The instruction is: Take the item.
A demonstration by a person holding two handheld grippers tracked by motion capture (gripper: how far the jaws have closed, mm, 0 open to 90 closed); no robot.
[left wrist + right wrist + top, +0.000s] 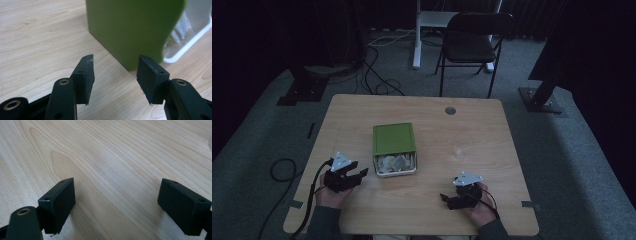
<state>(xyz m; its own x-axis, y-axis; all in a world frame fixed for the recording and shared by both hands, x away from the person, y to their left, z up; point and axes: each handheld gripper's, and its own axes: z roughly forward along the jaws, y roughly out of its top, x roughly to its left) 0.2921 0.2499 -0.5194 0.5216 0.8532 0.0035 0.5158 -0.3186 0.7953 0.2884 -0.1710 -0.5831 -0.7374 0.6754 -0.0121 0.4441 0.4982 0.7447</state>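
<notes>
A white box (395, 165) with a green lid (393, 137) slid partly back sits mid-frame on the table (472, 125). The left hand-held gripper (360, 173), released, points at it; the right hand-held gripper (445, 198), lower right, is also released.

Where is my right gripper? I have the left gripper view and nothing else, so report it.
Observer: In the high view the right gripper is near the front edge of the table, to the right of the white box and apart from it.
Operator: Give me its jaw state.
Observer: Open, with bare wood between the jaws.
Operator: Tell me how much of the box the lid covers.
Observer: The green lid covers the far part. The near end is open, with pale contents showing.
</notes>
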